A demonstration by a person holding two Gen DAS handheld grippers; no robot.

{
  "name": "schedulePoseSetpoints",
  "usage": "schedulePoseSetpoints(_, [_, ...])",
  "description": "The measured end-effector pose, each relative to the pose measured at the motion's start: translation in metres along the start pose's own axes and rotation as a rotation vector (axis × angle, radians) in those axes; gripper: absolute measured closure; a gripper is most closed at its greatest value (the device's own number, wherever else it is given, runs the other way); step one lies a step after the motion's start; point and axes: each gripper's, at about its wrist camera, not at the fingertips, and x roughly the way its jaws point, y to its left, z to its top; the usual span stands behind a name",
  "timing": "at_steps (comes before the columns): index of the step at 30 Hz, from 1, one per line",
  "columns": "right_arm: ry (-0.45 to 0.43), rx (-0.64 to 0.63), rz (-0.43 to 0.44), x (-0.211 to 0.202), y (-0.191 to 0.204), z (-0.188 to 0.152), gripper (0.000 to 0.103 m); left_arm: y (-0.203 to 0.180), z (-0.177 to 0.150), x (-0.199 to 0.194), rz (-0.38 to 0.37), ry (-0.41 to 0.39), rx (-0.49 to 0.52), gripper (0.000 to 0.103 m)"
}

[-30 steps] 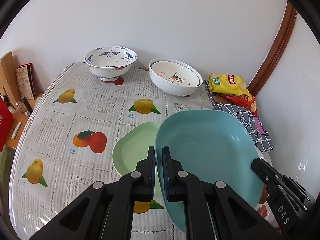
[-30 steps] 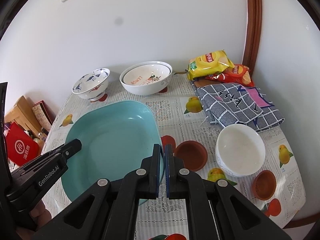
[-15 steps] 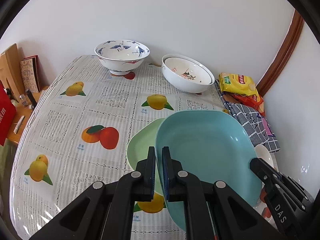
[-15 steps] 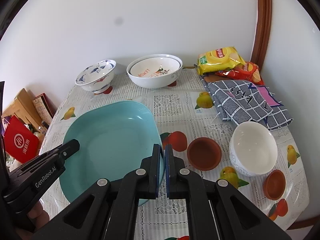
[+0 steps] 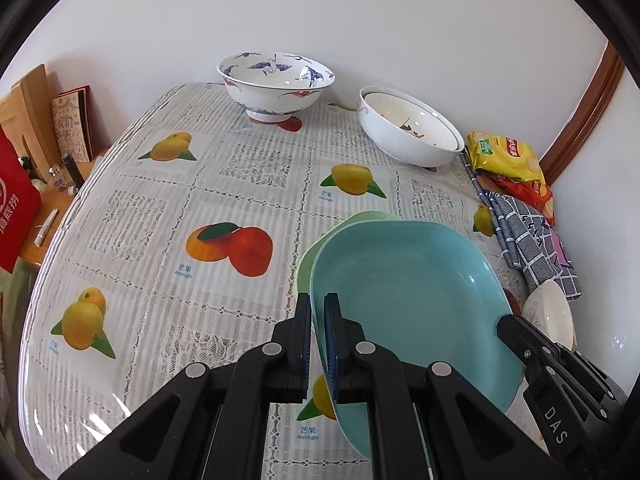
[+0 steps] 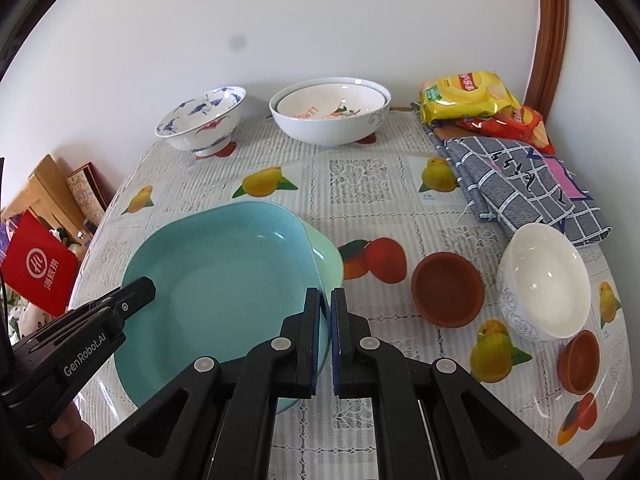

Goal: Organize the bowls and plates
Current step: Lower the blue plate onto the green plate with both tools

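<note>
Both the left gripper (image 5: 318,344) and right gripper (image 6: 325,340) are clamped on opposite rims of the square teal plastic plate (image 5: 404,300), above a pale green plate (image 6: 326,258). Fruit-print tablecloth (image 5: 168,208) against white wall (image 5: 320,12); blue-patterned porcelain bowl (image 5: 276,84) at 12 o'clock.

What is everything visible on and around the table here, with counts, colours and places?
Blue plate: one, held at opposite rims by both grippers, over the green plate.
Green plate: one, pale green, on the table, mostly covered.
Patterned bowl: one, white and blue, far edge.
Nested bowls: two, white, far edge.
White bowl: one, near right side.
Brown dishes: two, beside the white bowl.
Snack bags: yellow and red, far right corner.
Checked cloth: one, grey-blue, right side.
Tablecloth: one, fruit-printed.
Left gripper: black fingers, shut on plate.
Right gripper: black fingers, shut on plate.
</note>
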Motion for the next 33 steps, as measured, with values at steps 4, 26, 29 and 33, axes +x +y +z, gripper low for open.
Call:
schedulePoseSetpoints(4, [0.024,-0.009,0.002,0.012,0.005,-0.003,0.098,0.006,-0.003,0.009,0.012,0.02,-0.008,0.096])
schedulePoseSetpoints(26, [0.064,-0.085,0.013,0.063,0.003,0.019,0.096,-0.002,0.002,0.049,0.091,0.072,-0.029,0.093])
schedulePoseSetpoints(29, [0.053,-0.104,0.014,0.068,0.004,0.026,0.095,-0.004,0.003,0.052,0.089,0.078,-0.032,0.092])
schedulePoseSetpoints(33, [0.053,-0.125,0.015,0.078,0.005,0.033,0.093,-0.007,0.004,0.055,0.098,0.077,-0.022,0.089])
